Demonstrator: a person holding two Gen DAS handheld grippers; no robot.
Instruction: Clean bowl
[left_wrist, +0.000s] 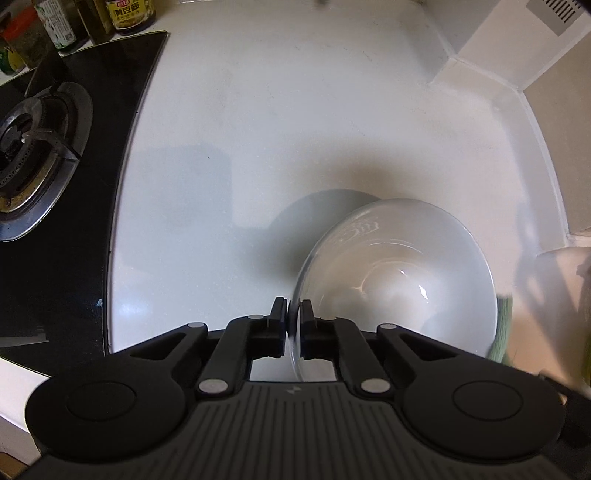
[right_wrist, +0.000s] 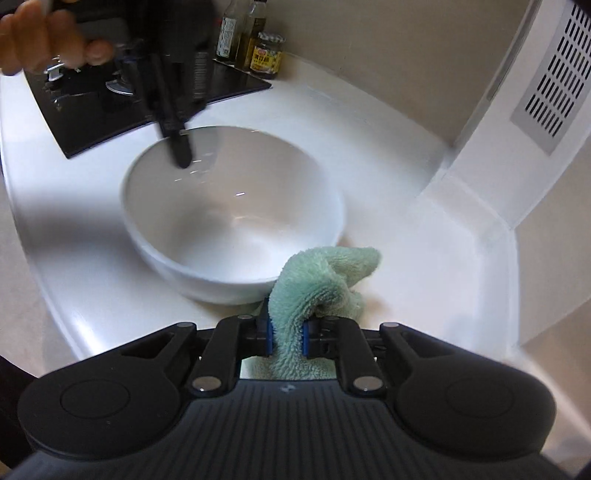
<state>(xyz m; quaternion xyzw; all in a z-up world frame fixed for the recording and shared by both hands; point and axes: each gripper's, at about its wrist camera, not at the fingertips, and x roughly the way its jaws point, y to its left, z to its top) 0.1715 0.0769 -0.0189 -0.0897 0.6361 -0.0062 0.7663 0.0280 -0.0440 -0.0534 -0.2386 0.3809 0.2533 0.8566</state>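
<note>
Sitting at far left of the left wrist view: black glass gas hob (left_wrist: 55, 184), jars and bottles (left_wrist: 74, 18) lining the upper left corner. Spreading across the middle: white surface (left_wrist: 277, 110). Resting lower right of centre on it: round white ceramic bowl (left_wrist: 399, 273). Clamping its near rim, fully closed on it: left tongs (left_wrist: 293, 314). In the right wrist view, pinching a fluffy mint-green cloth (right_wrist: 317, 291) at bottom centre, just beside the bowl's near wall: right tongs (right_wrist: 287, 332), nearly closed.
</note>
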